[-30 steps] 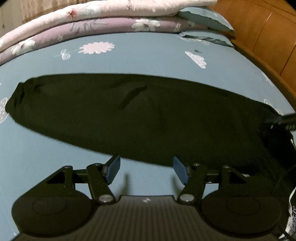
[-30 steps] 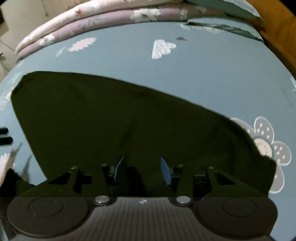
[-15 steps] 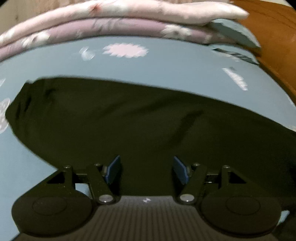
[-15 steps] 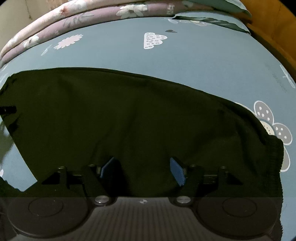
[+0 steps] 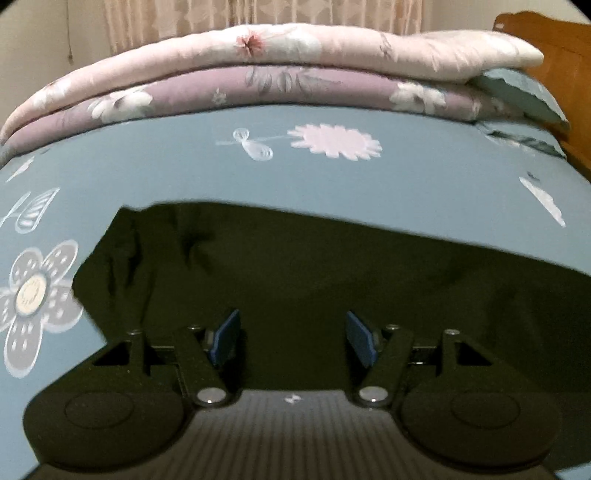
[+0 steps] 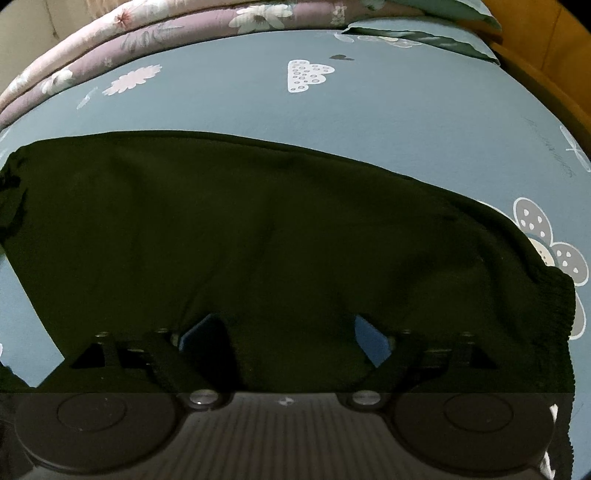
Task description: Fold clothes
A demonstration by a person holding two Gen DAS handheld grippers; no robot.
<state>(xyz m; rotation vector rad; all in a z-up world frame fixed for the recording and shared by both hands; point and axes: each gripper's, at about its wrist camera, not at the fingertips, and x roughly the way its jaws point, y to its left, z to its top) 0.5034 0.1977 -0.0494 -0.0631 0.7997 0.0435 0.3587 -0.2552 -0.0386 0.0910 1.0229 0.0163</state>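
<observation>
Patterned curtains hang behind a bed whose blue sheet is printed with flowers and clouds. Two folded floral quilts are stacked at the far side, and a wooden headboard stands to the right. On the sheet a black garment lies spread out flat, its ribbed band at the right end. Both the left gripper and the right gripper hover over its near edge, jaws spread and gripping nothing; whether either touches the cloth is hard to judge.
</observation>
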